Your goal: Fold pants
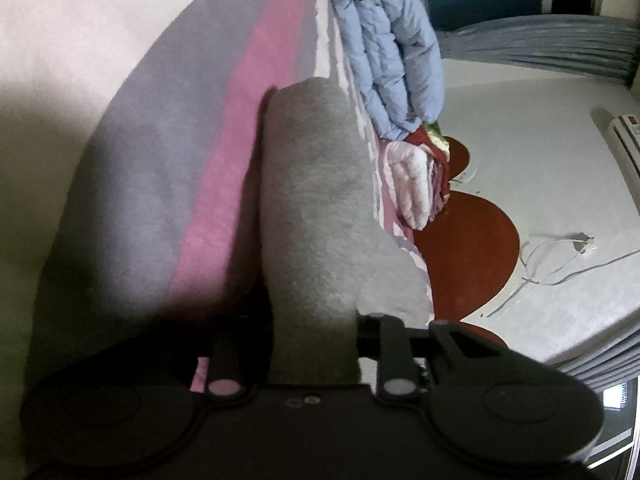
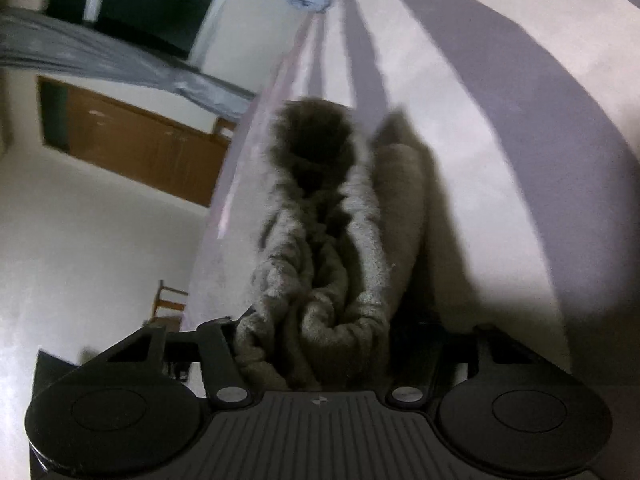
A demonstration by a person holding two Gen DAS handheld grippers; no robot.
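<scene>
The grey fleece pants (image 1: pixel 316 208) hang in a long smooth fold between the fingers of my left gripper (image 1: pixel 314 344), which is shut on them over the striped bed sheet (image 1: pixel 160 140). In the right wrist view the same pants (image 2: pixel 320 264) are bunched and wrinkled, with a dark leg opening at their far end. My right gripper (image 2: pixel 316 352) is shut on this bunched part. The fingertips of both grippers are hidden by the cloth.
A folded light blue quilt (image 1: pixel 392 48) and a stack of white and red folded clothes (image 1: pixel 420 184) lie at the bed's edge. A red mat (image 1: pixel 468 252) and white cables (image 1: pixel 556 256) lie on the floor. A wooden door (image 2: pixel 140 148) and a chair (image 2: pixel 168 304) show at the left.
</scene>
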